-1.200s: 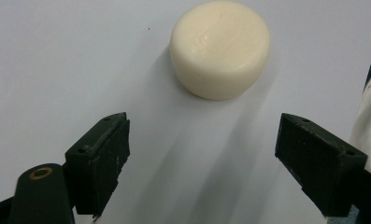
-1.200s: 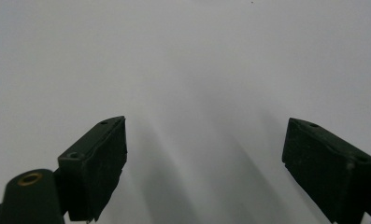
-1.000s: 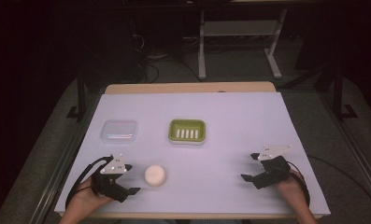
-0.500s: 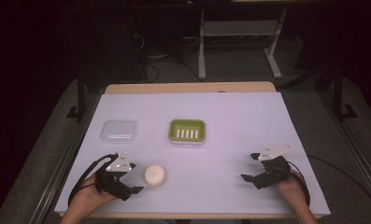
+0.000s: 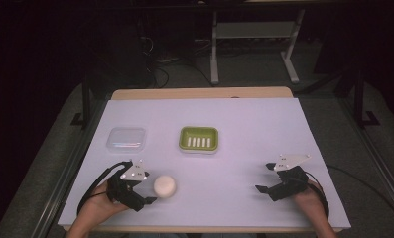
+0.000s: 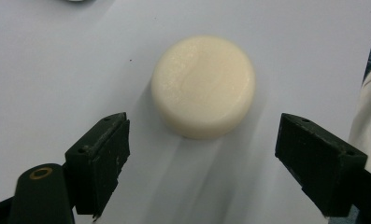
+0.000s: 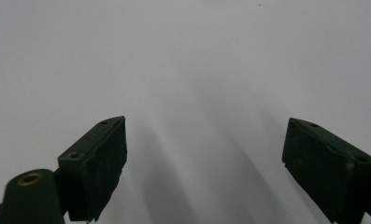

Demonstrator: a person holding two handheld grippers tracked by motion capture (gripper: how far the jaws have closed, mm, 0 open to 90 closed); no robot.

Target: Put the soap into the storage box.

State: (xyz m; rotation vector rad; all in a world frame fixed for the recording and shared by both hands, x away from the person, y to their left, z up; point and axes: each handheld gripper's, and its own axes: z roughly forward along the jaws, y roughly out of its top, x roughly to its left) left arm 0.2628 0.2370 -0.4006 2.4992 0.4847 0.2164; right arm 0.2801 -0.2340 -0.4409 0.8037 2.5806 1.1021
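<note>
1. Cream-coloured round soap bar (image 5: 165, 186) lies on the white tabletop (image 5: 244, 129), just ahead of the left claw (image 5: 146, 193), unmarked, no writing legible.
2. Left claw: jaws wide apart, soap just beyond their tips, untouched; it has edged closer than a second ago.
3. Right claw (image 5: 264, 178): jaws spread, empty, unmoved.
4. Green soap dish (image 5: 198, 139) and clear lidded box (image 5: 126, 139) sit farther back.

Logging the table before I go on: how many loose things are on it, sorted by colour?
Cream: 1, the round soap bar
Green: 1, the soap dish
Clear: 1, the lidded box
Total: 3
</note>
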